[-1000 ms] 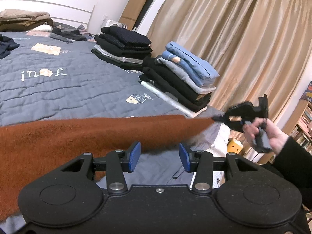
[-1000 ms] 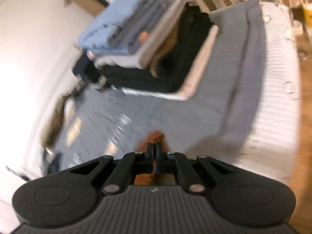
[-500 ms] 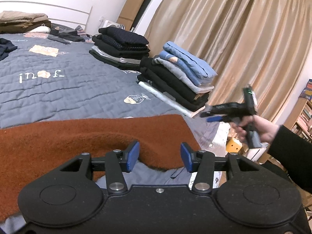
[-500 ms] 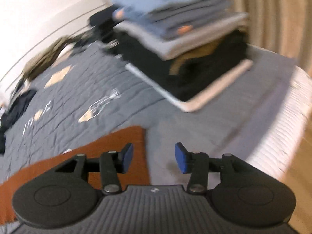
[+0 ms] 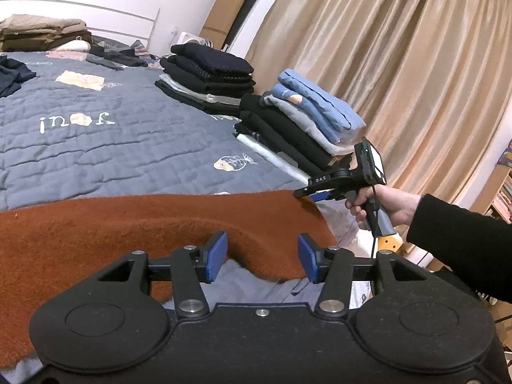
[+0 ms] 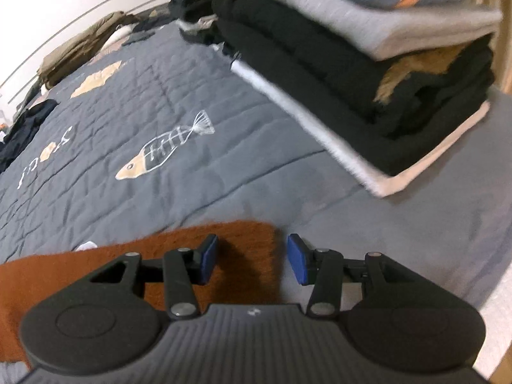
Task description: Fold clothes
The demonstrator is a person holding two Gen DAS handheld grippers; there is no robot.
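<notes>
Item: rust-brown garment — spread flat across the near part of the bed, on the grey quilt, its right end lying just short of the mattress edge. In the right wrist view the same cloth shows as a brown corner directly under my fingers.

Left hand-held gripper: released, blue pads apart, nothing between them. It hovers over the near hem, where a scallop of the edge dips and shows grey quilt beneath.

Right hand-held gripper: also released, pads wide, poised above the garment's right corner; from the left wrist view I see it held in the right hand just over that end.

Nearby, not to be disturbed: folded stack topped with blue, just beyond the garment's right end; a darker stack farther up the bed; loose dark clothes at the far left.

Step in hand, as I judge it: taking hold of two edge points to start a fold.

Handling notes — I would pinch the right corner through its full thickness, not merely the nap, and take the left hold on the same edge so the fold line runs straight. The cloth looks thick and fuzzy; I expect it to drag on the quilt, so lift clear before carrying over. Keep the right elbow away from the blue-topped stack.
</notes>
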